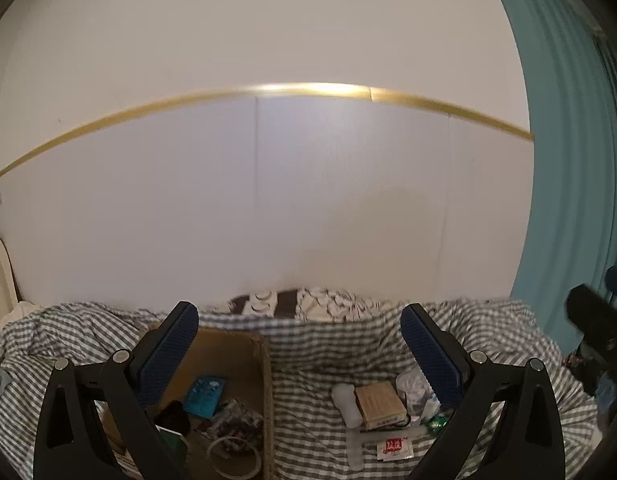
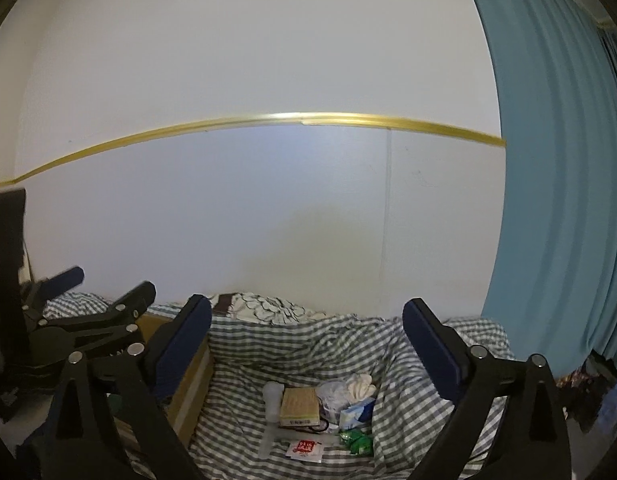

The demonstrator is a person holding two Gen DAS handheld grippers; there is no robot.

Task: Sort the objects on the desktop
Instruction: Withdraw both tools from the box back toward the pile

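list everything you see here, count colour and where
cardboard box: one, brown, left on the bed
teal card: one, inside the box
tape ring: one, white, inside the box, near edge
small carton: one, tan, on the striped sheet right of the box
red-printed sachet: one, white, nearer than the carton
green wrapper: one, right of the carton
curtain: one, teal, right of the wall
left gripper: open, empty
right gripper: open, empty

1 cardboard box (image 1: 228,360), 1 sachet (image 1: 394,449), 1 carton (image 1: 378,402).
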